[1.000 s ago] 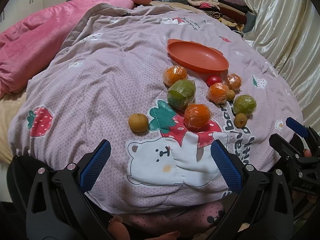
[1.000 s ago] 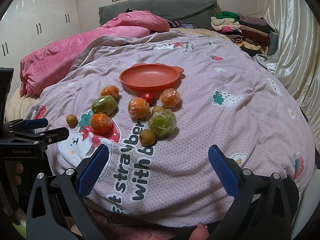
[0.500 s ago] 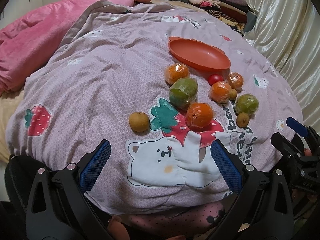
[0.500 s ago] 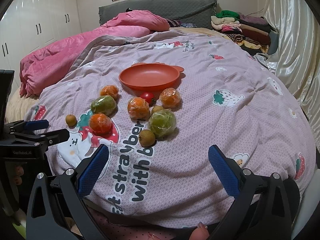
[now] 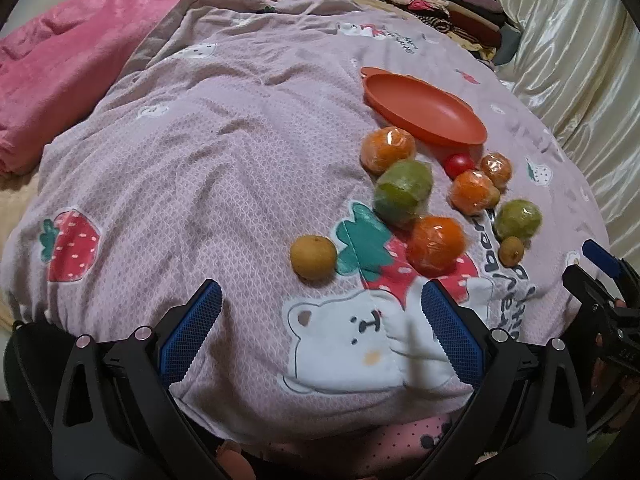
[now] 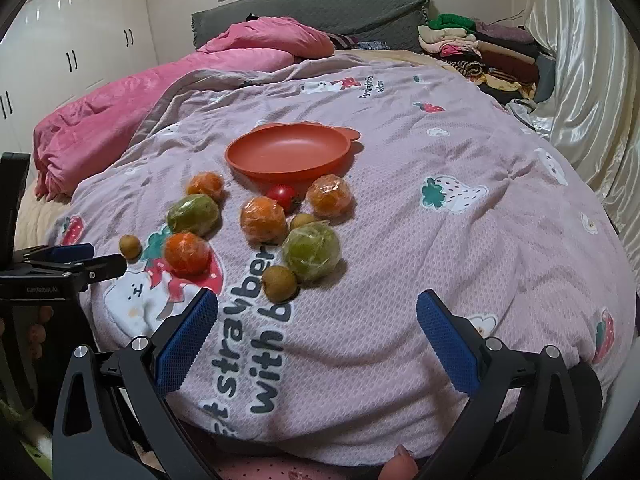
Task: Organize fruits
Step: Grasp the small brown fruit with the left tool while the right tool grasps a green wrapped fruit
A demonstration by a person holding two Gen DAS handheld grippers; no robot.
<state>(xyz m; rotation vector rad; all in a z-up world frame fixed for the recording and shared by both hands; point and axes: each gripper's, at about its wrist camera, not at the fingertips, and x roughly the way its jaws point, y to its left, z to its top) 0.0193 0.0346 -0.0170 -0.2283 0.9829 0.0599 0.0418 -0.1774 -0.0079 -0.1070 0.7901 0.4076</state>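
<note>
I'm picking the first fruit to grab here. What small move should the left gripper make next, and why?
Probably ease the left gripper forward over the small yellow-brown fruit. Its jaws are open and empty, and that fruit lies nearest, just ahead of them and apart from the cluster. The orange dish beyond holds nothing yet.

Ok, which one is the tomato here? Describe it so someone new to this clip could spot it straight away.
Start at the orange plastic plate lying on the pink strawberry-print quilt. Just in front of its near rim lies the small glossy red tomato, between two plastic-wrapped oranges. It is the only red, unwrapped, smooth-skinned fruit in the cluster; the rest are orange, green or dull brown.
</note>
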